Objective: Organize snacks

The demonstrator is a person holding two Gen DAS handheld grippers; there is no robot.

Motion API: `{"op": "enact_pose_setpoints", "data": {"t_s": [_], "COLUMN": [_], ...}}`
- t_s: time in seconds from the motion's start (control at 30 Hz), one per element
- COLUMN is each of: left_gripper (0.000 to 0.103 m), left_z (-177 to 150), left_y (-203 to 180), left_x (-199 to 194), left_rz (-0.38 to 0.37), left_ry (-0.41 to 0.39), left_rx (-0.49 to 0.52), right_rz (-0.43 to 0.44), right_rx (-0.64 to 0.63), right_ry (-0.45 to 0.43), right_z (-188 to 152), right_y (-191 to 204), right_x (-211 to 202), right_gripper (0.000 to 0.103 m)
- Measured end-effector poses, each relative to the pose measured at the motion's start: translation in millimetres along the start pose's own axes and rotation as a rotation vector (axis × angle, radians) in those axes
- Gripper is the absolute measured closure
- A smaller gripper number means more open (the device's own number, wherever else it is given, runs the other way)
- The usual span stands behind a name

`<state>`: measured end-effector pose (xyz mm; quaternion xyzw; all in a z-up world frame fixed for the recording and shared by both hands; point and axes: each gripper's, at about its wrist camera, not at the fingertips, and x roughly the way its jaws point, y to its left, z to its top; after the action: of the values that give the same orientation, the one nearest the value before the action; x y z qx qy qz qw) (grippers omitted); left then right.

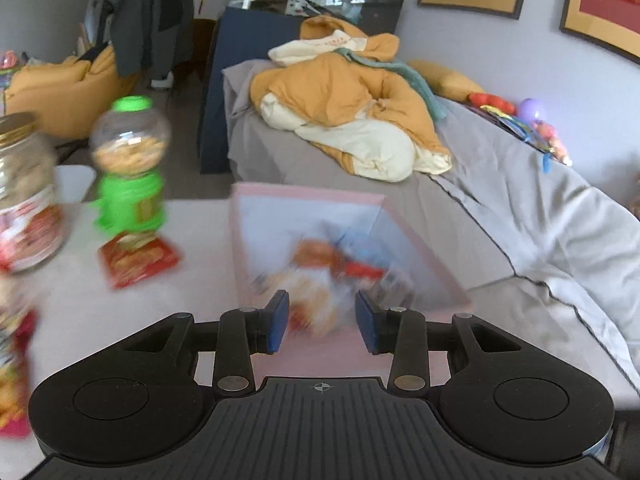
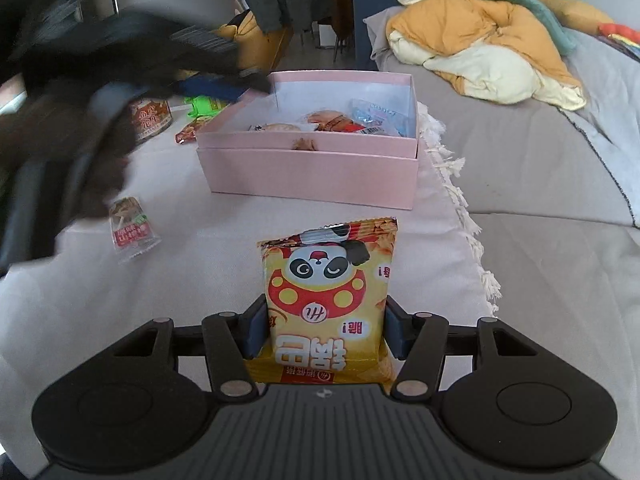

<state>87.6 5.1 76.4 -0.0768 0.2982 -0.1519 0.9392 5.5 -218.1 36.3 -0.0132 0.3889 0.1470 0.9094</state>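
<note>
Table (image 2: pixel 200 272) | right jaws pinch panda bag (image 2: pixel 328 300) (right view only) | left jaws spread, empty, over pink box (image 1: pixel 424 256)

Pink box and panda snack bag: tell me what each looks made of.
Pink box: seems rigid cardboard with a matte pink outside and a white lining; its walls are flat, straight and sharp-edged.
Panda snack bag: probably thin plastic film, slightly glossy and printed; its top seal is crimped and serrated, and the right hand-held gripper clamps its sides.
</note>
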Motion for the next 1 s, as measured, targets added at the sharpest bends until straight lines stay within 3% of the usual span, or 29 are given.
{"op": "enact_pose_setpoints", "data": {"t_s": [0.13, 0.27, 0.37, 0.47, 0.53, 0.6, 0.73, 0.9, 1.0], "left_gripper": [0.062, 0.062, 0.062, 0.062, 0.062, 0.062, 0.062, 0.062, 0.062], "left_z": [-30.8, -54.3, -66.0, -71.3, -74.0, -77.6, -86.9, -98.7, -105.8], "left_y": [35.7, 84.2, 114.2, 126.2, 130.0, 132.8, 141.6, 159.7, 172.4], "left_x": [-41.4, -64.5, -75.9, -83.5, -88.9, -94.0, -101.7, -107.4, -109.9], "left_rz": [0.086, 0.166, 0.196, 0.203, 0.205, 0.222, 0.264, 0.303, 0.285], "left_ry": [0.000, 0.029, 0.034, 0.033, 0.024, 0.001, -0.051, -0.168, -0.192], "left_rx": [-0.039, -0.193, -0.287, -0.288, -0.270, -0.246, -0.250, -0.305, -0.360], "right_rz": [-0.001, 0.002, -0.026, -0.016, -0.006, -0.051, -0.037, 0.118, 0.165], "right_rx": [-0.036, -0.064, -0.047, 0.001, 0.041, 0.075, 0.025, -0.069, -0.127], "right_ry": [-0.067, -0.138, -0.125, -0.103, -0.098, -0.075, -0.054, -0.001, 0.021], "right_z": [20.3, 68.1, 113.4, 152.9, 170.7, 178.8, 177.8, 179.9, 187.6], "right_y": [-1.2, -4.9, -6.8, -5.2, -4.1, -0.5, 31.2, 90.2, 140.2], "right_x": [-21.6, -29.9, -3.0, 34.5, 61.6, 82.8, 97.0, 101.6, 119.8], "right_gripper": [0.046, 0.046, 0.046, 0.046, 0.039, 0.031, 0.028, 0.016, 0.016]}}
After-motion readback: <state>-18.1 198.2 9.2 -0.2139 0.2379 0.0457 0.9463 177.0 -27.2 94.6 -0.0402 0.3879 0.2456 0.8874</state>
